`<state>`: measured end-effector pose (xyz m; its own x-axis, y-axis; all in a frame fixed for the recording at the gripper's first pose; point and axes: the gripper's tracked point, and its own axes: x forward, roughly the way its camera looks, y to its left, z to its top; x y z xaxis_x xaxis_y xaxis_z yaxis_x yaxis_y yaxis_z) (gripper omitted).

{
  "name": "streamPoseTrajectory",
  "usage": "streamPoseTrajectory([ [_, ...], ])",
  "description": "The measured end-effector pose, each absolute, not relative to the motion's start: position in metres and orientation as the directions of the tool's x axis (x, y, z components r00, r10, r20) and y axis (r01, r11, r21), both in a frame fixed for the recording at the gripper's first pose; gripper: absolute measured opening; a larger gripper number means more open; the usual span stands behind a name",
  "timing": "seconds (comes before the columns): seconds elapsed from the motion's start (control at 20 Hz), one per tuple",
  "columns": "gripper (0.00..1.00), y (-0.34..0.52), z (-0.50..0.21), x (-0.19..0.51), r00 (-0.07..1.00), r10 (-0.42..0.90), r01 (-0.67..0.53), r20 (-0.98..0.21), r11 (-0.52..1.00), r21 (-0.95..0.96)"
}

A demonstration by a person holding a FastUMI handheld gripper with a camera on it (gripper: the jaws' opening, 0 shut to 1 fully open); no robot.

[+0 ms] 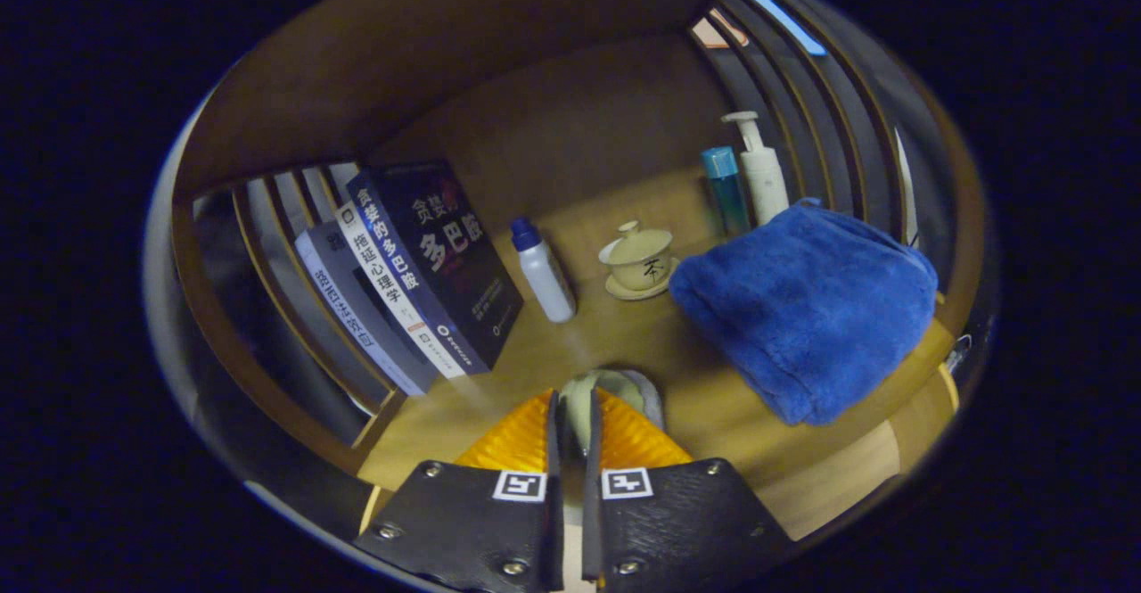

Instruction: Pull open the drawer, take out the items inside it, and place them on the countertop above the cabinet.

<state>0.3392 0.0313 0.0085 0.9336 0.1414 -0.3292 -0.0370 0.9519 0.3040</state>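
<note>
My gripper hangs just above the wooden countertop, its fingers almost together. A small pale grey-green item is pinched between the tips and bulges out ahead of them and to the right. I cannot tell what the item is, and most of it is hidden by the fingers. It hovers close to the wood, and I cannot tell whether it touches. Beyond the fingers to the right lies a folded blue towel.
Several books lean against the slatted left side. A white bottle with a blue cap and a lidded tea cup on a saucer stand straight ahead. A blue bottle and a white pump bottle stand behind the towel.
</note>
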Motion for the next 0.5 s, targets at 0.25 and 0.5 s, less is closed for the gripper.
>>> streamPoseTrajectory([
  [0.25,0.09,0.033,0.009,0.362,0.948,0.141,-0.05,-0.284,0.952,0.303],
  [0.5,0.09,0.032,0.007,0.369,0.952,0.133,-0.044,-0.275,0.951,0.307],
])
